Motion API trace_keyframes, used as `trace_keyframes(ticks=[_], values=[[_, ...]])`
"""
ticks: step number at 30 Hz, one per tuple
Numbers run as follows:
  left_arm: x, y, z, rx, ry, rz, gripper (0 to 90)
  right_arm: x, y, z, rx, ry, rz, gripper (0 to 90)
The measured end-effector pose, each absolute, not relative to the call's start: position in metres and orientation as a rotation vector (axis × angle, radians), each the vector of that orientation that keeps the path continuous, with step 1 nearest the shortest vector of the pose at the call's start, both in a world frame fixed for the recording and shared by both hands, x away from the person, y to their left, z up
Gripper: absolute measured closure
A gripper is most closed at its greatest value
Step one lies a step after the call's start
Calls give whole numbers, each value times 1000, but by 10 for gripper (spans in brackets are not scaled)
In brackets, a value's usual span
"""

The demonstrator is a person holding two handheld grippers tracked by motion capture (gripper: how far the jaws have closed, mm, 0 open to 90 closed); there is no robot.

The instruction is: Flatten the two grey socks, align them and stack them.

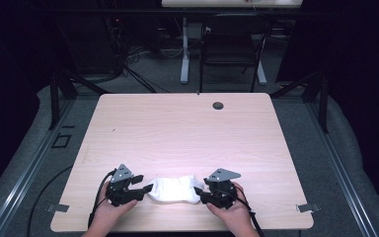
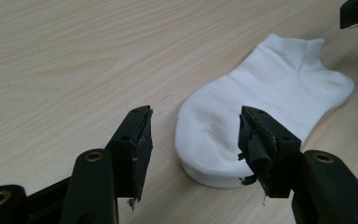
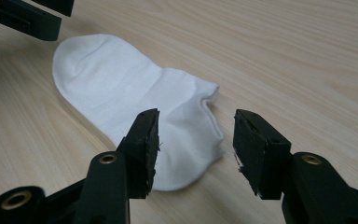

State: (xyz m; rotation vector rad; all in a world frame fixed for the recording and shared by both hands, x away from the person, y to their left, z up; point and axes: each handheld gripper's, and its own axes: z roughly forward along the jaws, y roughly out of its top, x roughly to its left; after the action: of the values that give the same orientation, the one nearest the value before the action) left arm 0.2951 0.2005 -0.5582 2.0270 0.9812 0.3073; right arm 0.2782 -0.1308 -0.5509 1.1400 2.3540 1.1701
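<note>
A white ankle sock (image 1: pixel 175 189) lies flat on the wooden table (image 1: pixel 182 133) near its front edge. My left gripper (image 1: pixel 145 185) hovers at the sock's toe end (image 2: pixel 205 140), jaws open, nothing pinched between them. The right gripper (image 1: pixel 201 193) sits at the heel and cuff end (image 3: pixel 186 135), also open, its pads clear of the fabric. In the left gripper view my own gripper (image 2: pixel 193 140) frames the toe, and the right gripper's jaws show at the top right corner. The right gripper view has its gripper (image 3: pixel 196 144) just over the cuff.
A round cable hole (image 1: pixel 218 105) sits near the table's far edge. Beyond the table stand a dark chair (image 1: pixel 232 47) and a white desk leg (image 1: pixel 184 54). Metal clips (image 1: pixel 308 208) mark the front corners.
</note>
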Motion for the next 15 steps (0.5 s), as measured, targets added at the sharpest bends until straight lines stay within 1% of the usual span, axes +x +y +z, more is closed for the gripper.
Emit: trace_keyframes(ticks=[8,15], values=[[297,213,-559,2029,1004,338,445,278,-151,-550,1188,2308,1136,498],[302,219,-563,2013,1040,333,445,283,-165,-557,1266,2273,1115,498]])
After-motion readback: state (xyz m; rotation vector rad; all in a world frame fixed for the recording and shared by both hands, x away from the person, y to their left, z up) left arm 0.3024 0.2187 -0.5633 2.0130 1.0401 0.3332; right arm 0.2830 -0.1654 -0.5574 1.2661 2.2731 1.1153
